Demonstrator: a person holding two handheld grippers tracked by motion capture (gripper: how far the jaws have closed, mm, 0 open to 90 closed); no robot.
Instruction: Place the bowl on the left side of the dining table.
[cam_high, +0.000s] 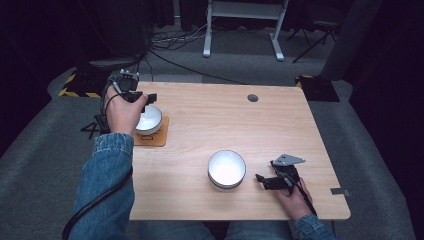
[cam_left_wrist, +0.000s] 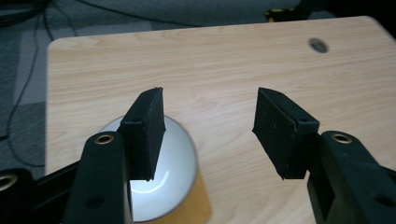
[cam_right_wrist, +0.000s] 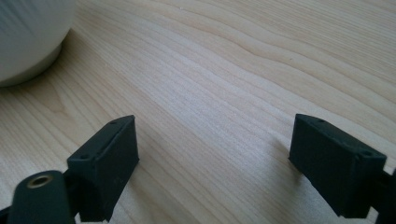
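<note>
Wooden table (cam_high: 210, 125) w/ two white bowls on it. Landmark = the near bowl (cam_high: 227, 169), sitting toward the person's edge, roughly mid-width. Second bowl (cam_high: 149, 119) is well apart from it, farther back & to the left, resting on a small brown coaster (cam_high: 159, 136) near the table's left edge.

Left gripper (cam_high: 145, 102) hangs over that far-left bowl, held by the left hand (cam_high: 123, 112), denim sleeve (cam_high: 105, 185) below it. In the left gripper view its jaws are spread wide, nothing between them; one pad (cam_left_wrist: 148, 130) sits above the bowl's (cam_left_wrist: 168, 172) rim, the other over bare wood.

Right gripper (cam_high: 266, 181) is just right of the near bowl, low at the tabletop, not touching it. Right gripper view: jaws wide apart, empty, bare wood grain (cam_right_wrist: 224, 93) between; near bowl's side (cam_right_wrist: 28, 37) at upper left.

Cable hole (cam_high: 252, 98) in the table is beyond the near bowl, toward the far edge.
</note>
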